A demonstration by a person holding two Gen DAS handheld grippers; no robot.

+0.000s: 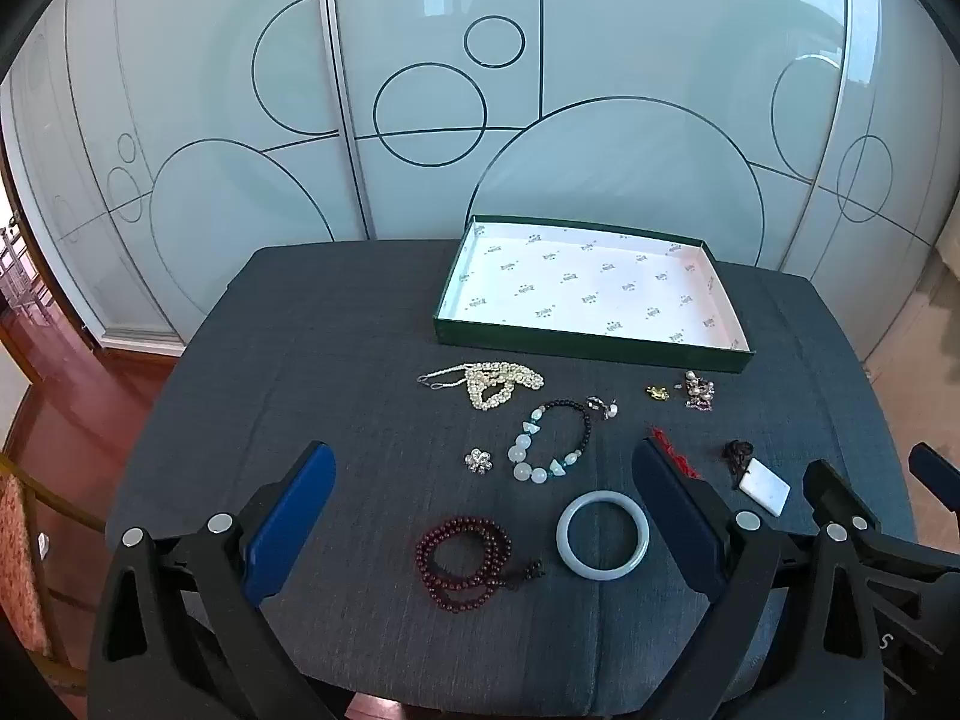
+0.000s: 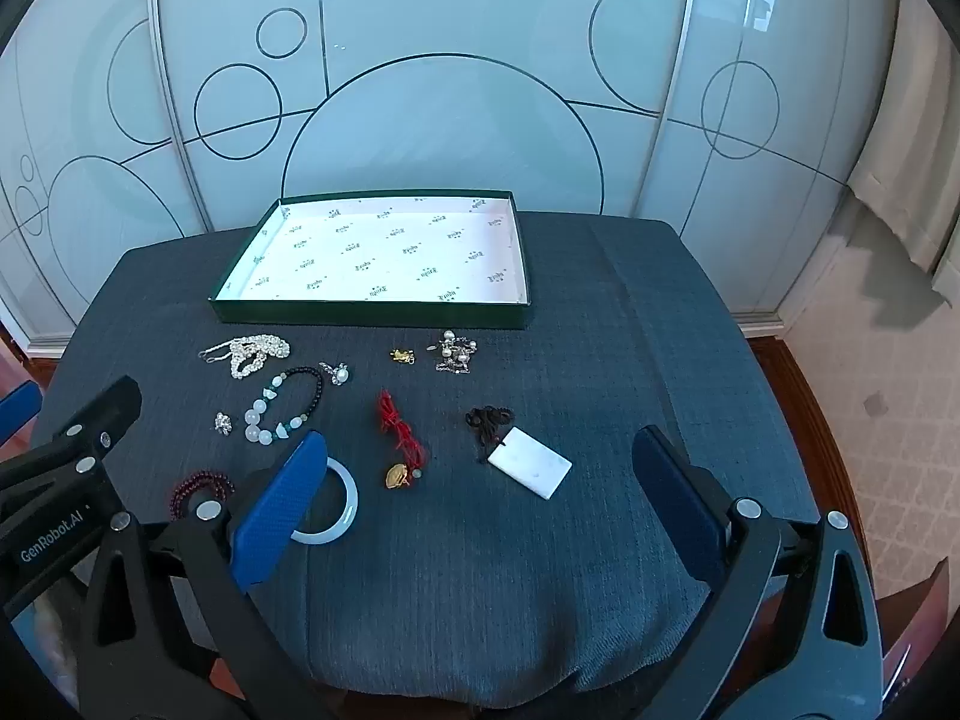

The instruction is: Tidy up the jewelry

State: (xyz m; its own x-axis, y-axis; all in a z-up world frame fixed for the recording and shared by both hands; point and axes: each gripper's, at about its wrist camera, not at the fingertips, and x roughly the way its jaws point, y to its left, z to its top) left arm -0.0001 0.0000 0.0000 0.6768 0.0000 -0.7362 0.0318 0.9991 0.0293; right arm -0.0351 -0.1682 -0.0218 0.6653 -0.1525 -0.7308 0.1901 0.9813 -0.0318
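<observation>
Jewelry lies scattered on a dark cloth-covered table (image 1: 336, 360). In the left wrist view I see a pearl strand (image 1: 489, 383), a black and pale bead bracelet (image 1: 549, 441), a small brooch (image 1: 477, 460), dark red beads (image 1: 465, 561) and a pale jade bangle (image 1: 602, 534). A green box (image 1: 591, 353) with white lining stands behind, nothing in it. My left gripper (image 1: 486, 510) hangs open above the red beads and bangle. The right wrist view shows a red cord with gold pendant (image 2: 401, 444), a white tag on dark cord (image 2: 528, 470) and my right gripper (image 2: 480, 486), open, holding nothing.
A gold charm (image 2: 402, 355) and a pearl and chain cluster (image 2: 456, 354) lie near the box front (image 2: 372, 315). A glass wall with circle patterns (image 1: 432, 114) rises behind the table. Wooden floor (image 1: 72, 396) shows at the left, pale carpet (image 2: 882, 372) at the right.
</observation>
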